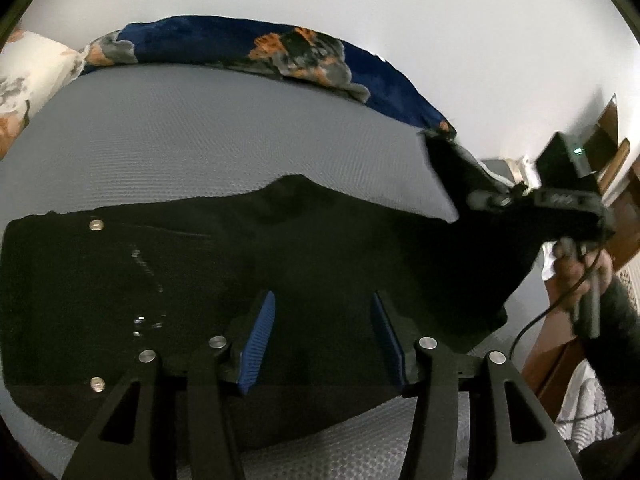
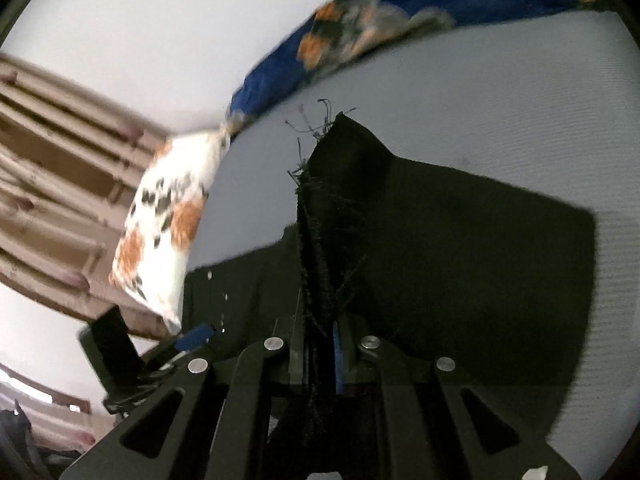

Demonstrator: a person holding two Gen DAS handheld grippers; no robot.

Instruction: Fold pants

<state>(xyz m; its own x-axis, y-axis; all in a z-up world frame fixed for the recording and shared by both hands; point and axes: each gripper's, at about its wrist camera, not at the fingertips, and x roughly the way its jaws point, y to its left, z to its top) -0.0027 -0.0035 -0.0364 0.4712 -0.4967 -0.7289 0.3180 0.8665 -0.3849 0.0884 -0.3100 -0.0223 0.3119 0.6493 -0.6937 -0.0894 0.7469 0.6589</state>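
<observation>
Black pants (image 1: 280, 248) lie across a grey mattress (image 1: 180, 140), waist with metal buttons at the left. My left gripper (image 1: 324, 320) is open, its blue pads (image 1: 260, 340) hovering just over the middle of the pants, holding nothing. My right gripper (image 1: 492, 200) is at the right, shut on the frayed leg hem and lifting it off the bed. In the right wrist view the right gripper (image 2: 320, 344) is shut on the pants (image 2: 460, 260), with loose threads sticking up. The left gripper (image 2: 192, 338) shows at the lower left there.
A blue floral blanket (image 1: 240, 48) lies along the far edge of the mattress. A white and orange floral pillow (image 2: 160, 232) sits at one end. Wooden furniture (image 2: 48, 184) stands beside the bed. A white wall is behind.
</observation>
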